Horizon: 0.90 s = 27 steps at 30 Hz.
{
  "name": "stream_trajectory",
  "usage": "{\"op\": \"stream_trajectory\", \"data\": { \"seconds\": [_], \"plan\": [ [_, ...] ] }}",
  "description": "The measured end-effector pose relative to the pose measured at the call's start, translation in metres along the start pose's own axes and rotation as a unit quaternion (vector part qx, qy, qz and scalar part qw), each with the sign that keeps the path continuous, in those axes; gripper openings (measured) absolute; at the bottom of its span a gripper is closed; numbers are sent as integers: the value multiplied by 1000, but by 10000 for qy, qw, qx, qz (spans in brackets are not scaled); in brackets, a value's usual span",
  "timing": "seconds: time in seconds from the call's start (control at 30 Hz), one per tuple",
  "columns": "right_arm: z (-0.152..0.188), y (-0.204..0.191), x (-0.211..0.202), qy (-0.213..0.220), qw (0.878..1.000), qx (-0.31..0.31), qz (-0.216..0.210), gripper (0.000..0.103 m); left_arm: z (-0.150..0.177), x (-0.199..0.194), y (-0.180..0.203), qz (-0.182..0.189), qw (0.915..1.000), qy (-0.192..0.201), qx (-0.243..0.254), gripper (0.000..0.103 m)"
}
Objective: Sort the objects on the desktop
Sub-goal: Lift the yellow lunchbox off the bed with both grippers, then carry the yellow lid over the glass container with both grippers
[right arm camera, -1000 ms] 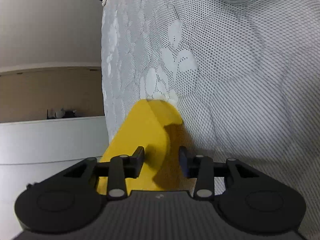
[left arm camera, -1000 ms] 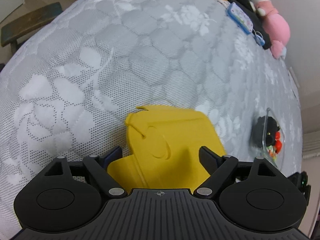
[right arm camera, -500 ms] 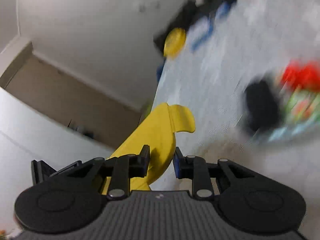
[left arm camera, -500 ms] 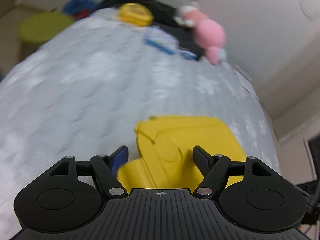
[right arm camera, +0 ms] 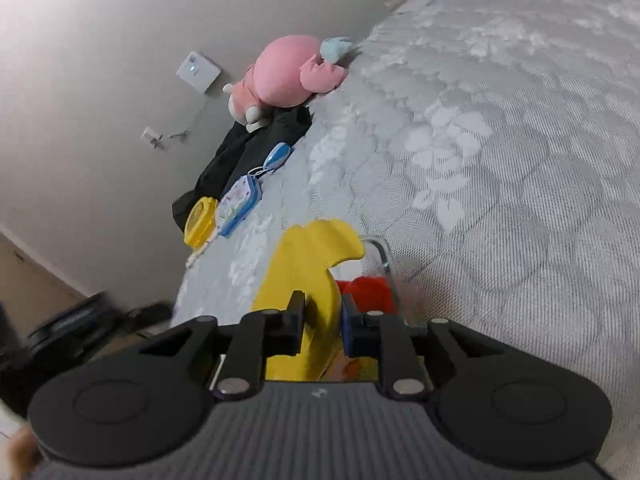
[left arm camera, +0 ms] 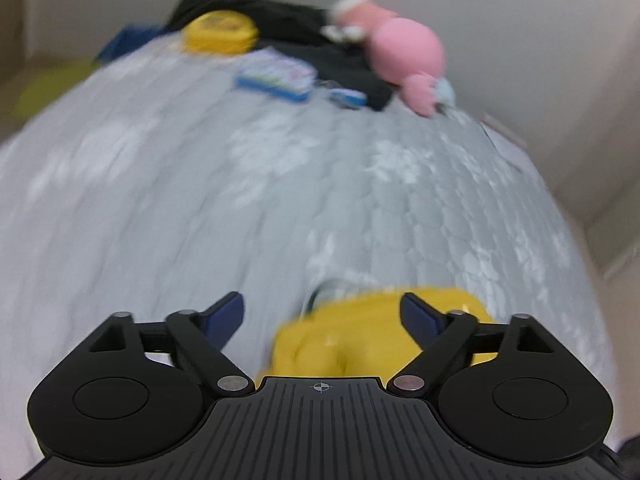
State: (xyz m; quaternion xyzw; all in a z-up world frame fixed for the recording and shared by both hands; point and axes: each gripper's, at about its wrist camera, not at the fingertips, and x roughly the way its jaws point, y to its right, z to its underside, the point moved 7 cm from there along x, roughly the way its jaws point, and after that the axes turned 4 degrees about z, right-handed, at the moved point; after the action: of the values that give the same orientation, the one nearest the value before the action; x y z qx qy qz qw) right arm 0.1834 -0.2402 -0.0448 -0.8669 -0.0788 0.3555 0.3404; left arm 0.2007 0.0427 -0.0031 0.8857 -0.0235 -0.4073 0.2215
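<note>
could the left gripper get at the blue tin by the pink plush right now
Probably yes. The left gripper stands open, pads off the yellow lid that the right gripper pinches. Between it and the blue tin lies only bare grey cover, though the tin sits far across, beside the pink plush.

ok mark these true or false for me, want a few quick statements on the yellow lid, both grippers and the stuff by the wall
1. The right gripper is shut on the yellow lid. True.
2. The left gripper grips the lid too. False: its jaws stand apart, having just been opening, pads clear of the lid.
3. The pink plush toy lies by the wall. True.
4. The yellow round case lies on the floor. False: it rests on the grey patterned cover.
</note>
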Motion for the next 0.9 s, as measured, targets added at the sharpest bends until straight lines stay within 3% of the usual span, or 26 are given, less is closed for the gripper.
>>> {"op": "stream_trajectory", "data": {
  "seconds": [0.1,0.2,0.33,0.4,0.57,0.67,0.77,0.8,0.9],
  "plan": [
    [5,7,11,-27,9999,123,-24,22,34,-14,-23,-83,9986,-349,-381,90],
    [7,15,15,-120,9995,294,-45,22,65,-13,-34,229,9923,-891,-833,89],
    [9,16,16,-140,9996,261,6,23,83,13,-35,293,9886,-1157,-921,81],
    [13,15,13,-143,9997,197,43,23,80,26,-31,479,9878,-1063,-1032,72],
    [22,7,12,-8,9994,-202,294,24,30,29,-10,381,9984,-80,-398,71],
    [25,2,19,8,9979,-477,443,26,4,29,9,508,9982,312,18,71],
    [30,1,24,-69,9937,-900,671,28,2,27,5,627,9959,623,210,72],
    [31,0,24,-128,9922,-1033,693,27,3,26,1,647,9952,687,260,73],
    [27,0,10,-298,9910,-1061,755,29,2,37,-23,573,9981,238,32,76]
  ]
}}
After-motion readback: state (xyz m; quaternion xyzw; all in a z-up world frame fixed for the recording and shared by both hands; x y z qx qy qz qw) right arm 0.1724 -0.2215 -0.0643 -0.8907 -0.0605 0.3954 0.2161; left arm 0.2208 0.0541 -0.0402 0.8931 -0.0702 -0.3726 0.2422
